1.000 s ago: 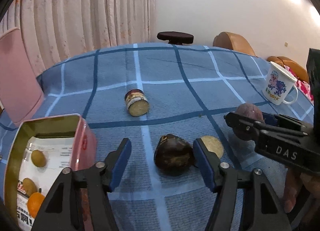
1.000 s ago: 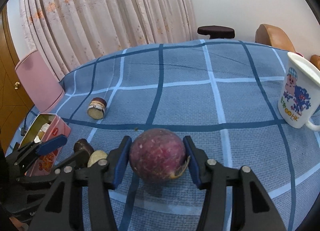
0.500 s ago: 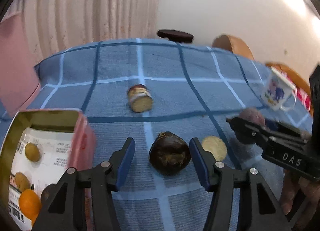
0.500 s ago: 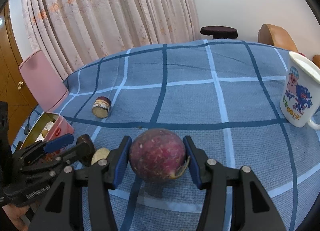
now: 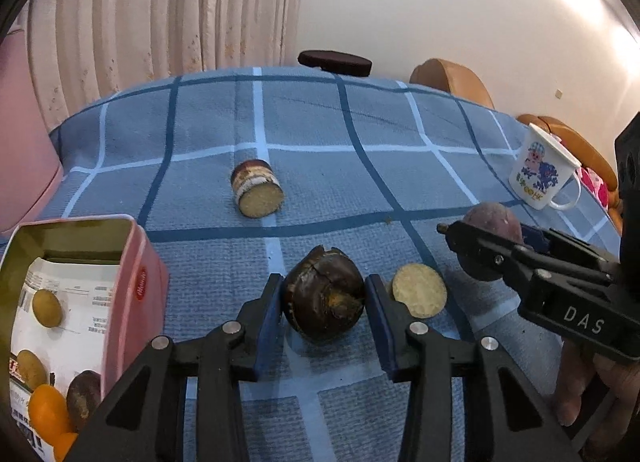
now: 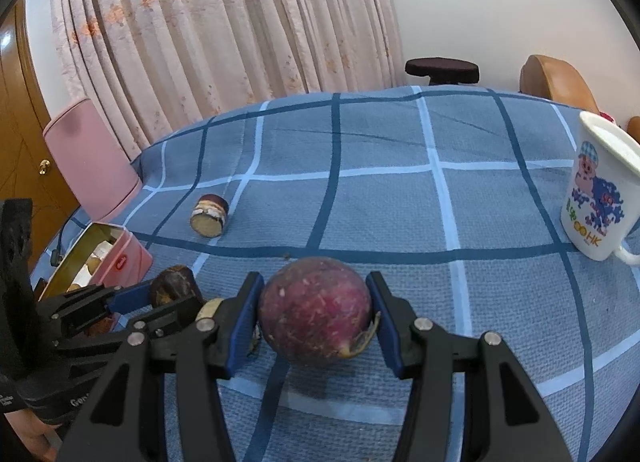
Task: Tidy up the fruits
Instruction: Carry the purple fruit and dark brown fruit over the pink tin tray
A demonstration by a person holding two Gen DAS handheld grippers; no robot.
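My left gripper (image 5: 325,292) is shut on a dark brown round fruit (image 5: 325,304) low over the blue checked cloth. My right gripper (image 6: 316,302) is shut on a purple-red round fruit (image 6: 316,316), which also shows in the left wrist view (image 5: 494,221). A pale cut slice (image 5: 419,290) lies on the cloth between the two grippers. A short cut cylinder piece (image 5: 257,193) lies farther back on its side. A pink tin box (image 5: 72,294) at the left holds several small fruits.
A white printed mug (image 6: 596,201) stands at the right on the table. A pink chair back (image 6: 92,157) is at the far left, a dark stool (image 6: 442,67) and orange chairs behind the table. Curtains hang at the back.
My left gripper moved forward around the dark brown fruit and closed on it. The right gripper kept its hold on the purple-red fruit and barely moved.
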